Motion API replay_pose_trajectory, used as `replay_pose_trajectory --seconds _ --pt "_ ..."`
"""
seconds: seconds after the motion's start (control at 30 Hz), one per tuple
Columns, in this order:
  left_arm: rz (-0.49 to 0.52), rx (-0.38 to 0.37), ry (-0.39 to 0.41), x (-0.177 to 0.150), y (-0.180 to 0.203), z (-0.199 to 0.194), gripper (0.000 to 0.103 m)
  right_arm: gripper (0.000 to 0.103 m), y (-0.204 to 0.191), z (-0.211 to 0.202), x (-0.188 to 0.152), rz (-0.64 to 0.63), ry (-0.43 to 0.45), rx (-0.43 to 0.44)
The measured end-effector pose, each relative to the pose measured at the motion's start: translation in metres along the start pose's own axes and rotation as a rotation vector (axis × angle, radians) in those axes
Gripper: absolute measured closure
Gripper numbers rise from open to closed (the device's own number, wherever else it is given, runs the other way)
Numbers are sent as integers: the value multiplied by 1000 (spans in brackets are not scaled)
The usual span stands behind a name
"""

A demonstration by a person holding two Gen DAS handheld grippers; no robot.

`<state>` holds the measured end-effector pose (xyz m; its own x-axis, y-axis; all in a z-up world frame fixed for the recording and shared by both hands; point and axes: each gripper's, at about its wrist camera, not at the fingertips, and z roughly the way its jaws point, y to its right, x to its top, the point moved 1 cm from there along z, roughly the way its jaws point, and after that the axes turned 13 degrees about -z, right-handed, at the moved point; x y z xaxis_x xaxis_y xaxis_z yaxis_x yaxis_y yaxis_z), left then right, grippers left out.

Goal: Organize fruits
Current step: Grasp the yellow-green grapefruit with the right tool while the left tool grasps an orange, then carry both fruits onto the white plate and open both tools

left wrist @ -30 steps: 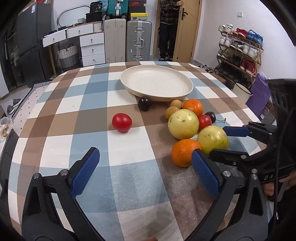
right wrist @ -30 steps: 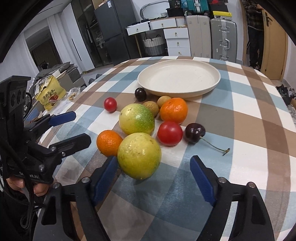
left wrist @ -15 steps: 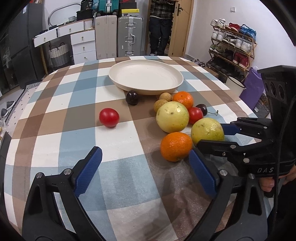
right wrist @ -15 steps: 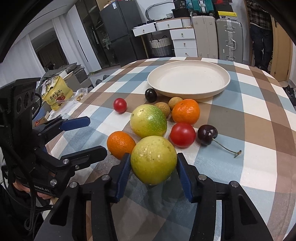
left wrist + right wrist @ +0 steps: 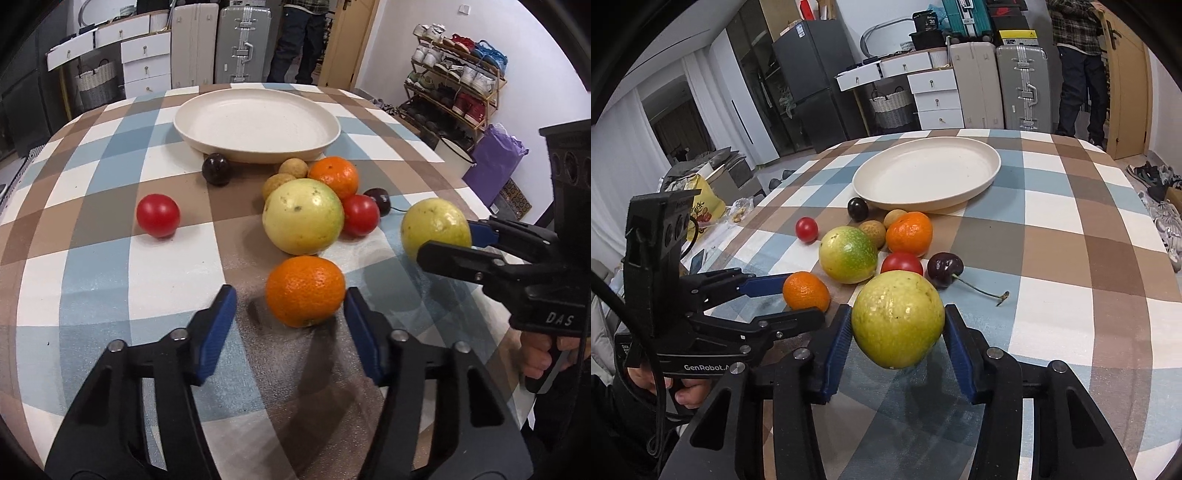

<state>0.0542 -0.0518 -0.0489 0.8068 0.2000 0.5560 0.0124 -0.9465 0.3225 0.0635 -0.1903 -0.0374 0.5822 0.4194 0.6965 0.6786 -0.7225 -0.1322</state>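
Right claw (image 5: 897,334) pinches my yellow-green fruit (image 5: 897,319), its underside hidden; roundish, no clear long axis. Left claw (image 5: 290,314) spread around the orange (image 5: 306,290).

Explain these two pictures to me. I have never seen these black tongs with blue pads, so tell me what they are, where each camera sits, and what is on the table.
No robot here: a person holds a hand-held gripper in each hand, each with a camera looking along its fingers. In the right one's view, the right hand-held gripper clamps a yellow-green fruit. In the left one's view, the left hand-held gripper stands open around an orange. On the checked tablecloth lie tomatoes, a cherry and other fruit near an empty cream plate.
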Motion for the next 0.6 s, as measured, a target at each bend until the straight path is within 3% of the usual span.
replay_pose_trajectory --seconds 0.03,0.6 --pt "6 -20 -2 -1 1 -1 65 53 0 0 0 0 1 0" --pt "3 -32 87 9 0 -35 66 53 0 -12 7 -1 50 -17"
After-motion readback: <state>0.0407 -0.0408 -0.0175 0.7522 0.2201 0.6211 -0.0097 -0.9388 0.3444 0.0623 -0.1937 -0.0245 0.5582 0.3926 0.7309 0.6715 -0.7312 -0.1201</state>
